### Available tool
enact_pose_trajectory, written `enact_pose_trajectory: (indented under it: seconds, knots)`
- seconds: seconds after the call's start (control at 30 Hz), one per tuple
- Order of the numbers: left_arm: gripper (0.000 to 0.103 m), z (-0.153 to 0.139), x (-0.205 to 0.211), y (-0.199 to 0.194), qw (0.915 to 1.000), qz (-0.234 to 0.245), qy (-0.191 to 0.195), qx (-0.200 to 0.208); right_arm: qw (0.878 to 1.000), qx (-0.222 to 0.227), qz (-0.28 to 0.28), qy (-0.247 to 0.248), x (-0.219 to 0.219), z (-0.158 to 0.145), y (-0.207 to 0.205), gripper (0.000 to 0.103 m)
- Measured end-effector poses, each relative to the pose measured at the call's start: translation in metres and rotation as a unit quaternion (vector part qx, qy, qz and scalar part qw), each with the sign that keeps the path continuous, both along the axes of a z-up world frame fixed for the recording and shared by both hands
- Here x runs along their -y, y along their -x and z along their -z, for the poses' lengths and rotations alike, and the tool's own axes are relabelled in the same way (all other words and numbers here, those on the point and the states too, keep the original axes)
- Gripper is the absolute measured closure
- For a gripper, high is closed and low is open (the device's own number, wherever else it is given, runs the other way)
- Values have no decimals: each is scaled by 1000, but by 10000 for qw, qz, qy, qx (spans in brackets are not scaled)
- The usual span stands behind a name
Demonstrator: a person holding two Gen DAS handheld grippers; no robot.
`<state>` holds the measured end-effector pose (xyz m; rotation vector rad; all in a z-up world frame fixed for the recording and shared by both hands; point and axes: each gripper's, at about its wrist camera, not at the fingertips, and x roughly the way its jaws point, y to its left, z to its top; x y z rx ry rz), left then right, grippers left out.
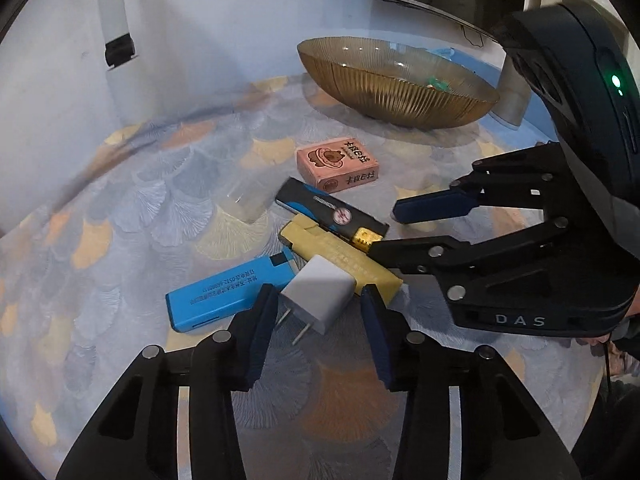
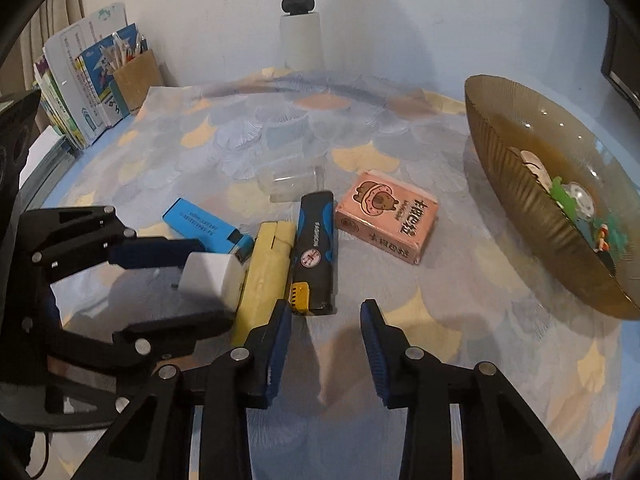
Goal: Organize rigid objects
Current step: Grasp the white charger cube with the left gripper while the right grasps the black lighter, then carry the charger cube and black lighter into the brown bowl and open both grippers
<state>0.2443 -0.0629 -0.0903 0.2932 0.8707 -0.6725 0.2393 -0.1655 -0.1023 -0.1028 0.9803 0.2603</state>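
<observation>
A white plug charger (image 1: pixel 320 292) lies on a yellow box (image 1: pixel 340 258), between the open fingers of my left gripper (image 1: pixel 320 300); it also shows in the right wrist view (image 2: pixel 212 276). A blue lighter box (image 1: pixel 228 284), a black-and-blue lighter (image 1: pixel 332 212) and a pink card box (image 1: pixel 338 164) lie around it on the patterned tablecloth. My right gripper (image 2: pixel 326 316) is open and empty, just in front of the black lighter (image 2: pixel 316 256). It shows in the left wrist view (image 1: pixel 388 232) at the right.
A ribbed amber glass bowl (image 1: pixel 400 96) with small toys stands at the back right (image 2: pixel 520 184). A clear plastic cup (image 2: pixel 292 182) lies behind the lighters. Books and a cardboard holder (image 2: pixel 100 84) stand at the back left. A white lamp post (image 2: pixel 300 36) rises at the wall.
</observation>
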Motion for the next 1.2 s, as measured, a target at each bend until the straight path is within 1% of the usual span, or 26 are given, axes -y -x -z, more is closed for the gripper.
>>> enact_pose_trajectory:
  seconds: [0.1,0.17,0.23,0.27,0.3,0.4,0.53,0.67,0.77,0.8,0.87,0.97,1.0,1.07,1.2]
  knots:
    - [65,-1,-4,-2,9998,-6,174,-58,10000,36,34,12,-3,1,-5,68]
    - [68,-1,-4,-2,9998,-35,184,-41,9999,81,62,59,-6,1,-10,68]
    - [69,-1,-6,0,9998,-49,202,-31,9997,165,60,173,-11,2,-13,68]
    - [69,-1,-6,1,9998,-65,199,-22,9995,213,29,216,-13,2,-13,69]
    - [69,-2,-7,4,9998,-99,194,-14,9995,236,-48,184,-16,2,-12,79]
    - [69,-4,-12,13,9993,-298,245,-28,9991,275,-118,286,-19,1,-6,80]
    - [69,-12,-35,30,9956,-718,578,-139,9995,169,-158,212,-2,-1,27,80]
    - [69,-12,-49,47,9918,-1087,643,-183,9995,74,-302,45,14,-5,72,80]
    - [69,-5,-55,52,9885,-1366,620,-208,9992,44,-362,130,21,-2,99,80]
    - [69,-1,-58,52,9863,-1492,662,-255,9991,48,-372,189,23,0,107,80]
    - [69,1,-61,53,9839,-1576,805,-235,9990,100,-371,247,24,1,115,80]
    - [69,1,-67,54,9810,-1724,861,-198,9994,59,-298,191,23,1,113,73]
    - [69,2,-67,54,9808,-1734,860,-216,9994,65,-274,182,21,1,110,72]
    - [69,3,-66,53,9810,-1719,872,-221,9994,128,-194,250,18,2,106,72]
    - [69,2,-62,56,9832,-1673,728,-97,9996,222,-67,182,15,2,97,71]
